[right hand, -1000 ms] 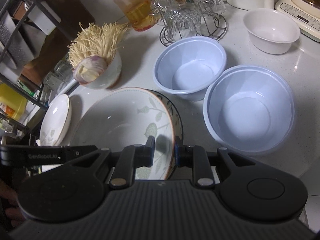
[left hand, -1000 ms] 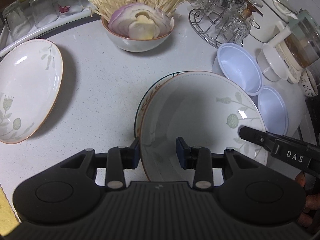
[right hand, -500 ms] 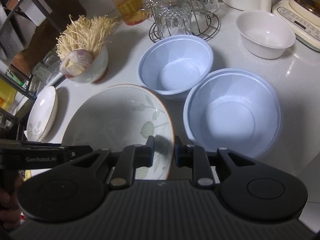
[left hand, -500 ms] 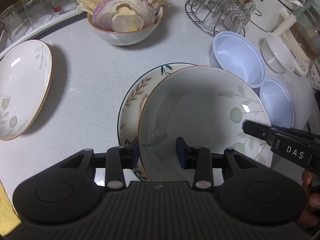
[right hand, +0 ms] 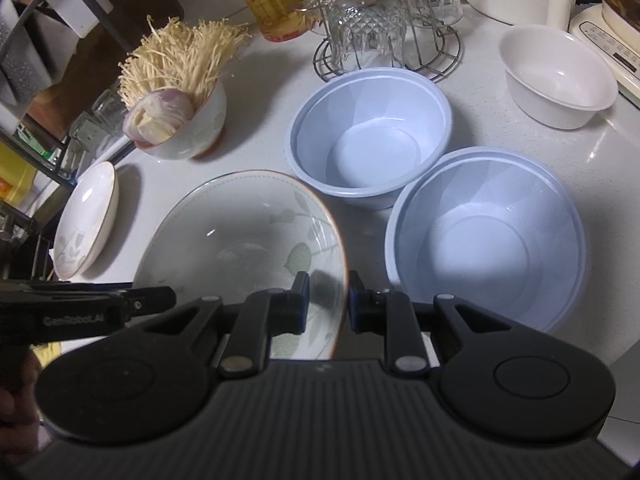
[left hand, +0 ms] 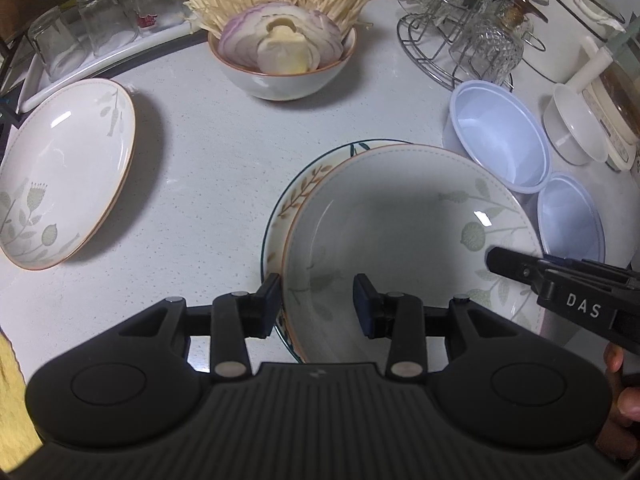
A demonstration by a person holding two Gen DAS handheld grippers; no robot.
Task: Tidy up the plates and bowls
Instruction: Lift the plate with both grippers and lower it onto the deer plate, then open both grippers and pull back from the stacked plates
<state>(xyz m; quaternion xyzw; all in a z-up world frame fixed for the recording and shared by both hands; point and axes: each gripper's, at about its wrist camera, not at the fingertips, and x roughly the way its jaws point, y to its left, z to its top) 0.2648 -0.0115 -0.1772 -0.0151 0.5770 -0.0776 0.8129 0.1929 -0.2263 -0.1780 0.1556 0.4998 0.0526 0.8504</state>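
A large white plate with a leaf pattern and orange rim (left hand: pixel 400 216) (right hand: pixel 240 236) is held above the counter by both grippers. My left gripper (left hand: pixel 318 304) straddles its near-left rim with a wide gap between the fingers. My right gripper (right hand: pixel 328 302) is shut on its right rim. Under it lies a dark-rimmed plate with a branch pattern (left hand: pixel 288 208). A second leaf-pattern plate (left hand: pixel 60 172) (right hand: pixel 84 220) lies at the left. Two pale blue bowls (right hand: pixel 368 136) (right hand: pixel 488 236) stand to the right.
A bowl with onion and enoki mushrooms (left hand: pixel 280 48) stands at the back. A wire rack with glasses (right hand: pixel 384 20) and a white bowl (right hand: pixel 556 76) stand at the back right, with appliances behind. Upturned glasses on a tray (left hand: pixel 92 24) line the back left.
The leaf-pattern plate has risen and shifted a little over the dark-rimmed plate, held by both grippers. The cameras have pulled back slightly from the counter.
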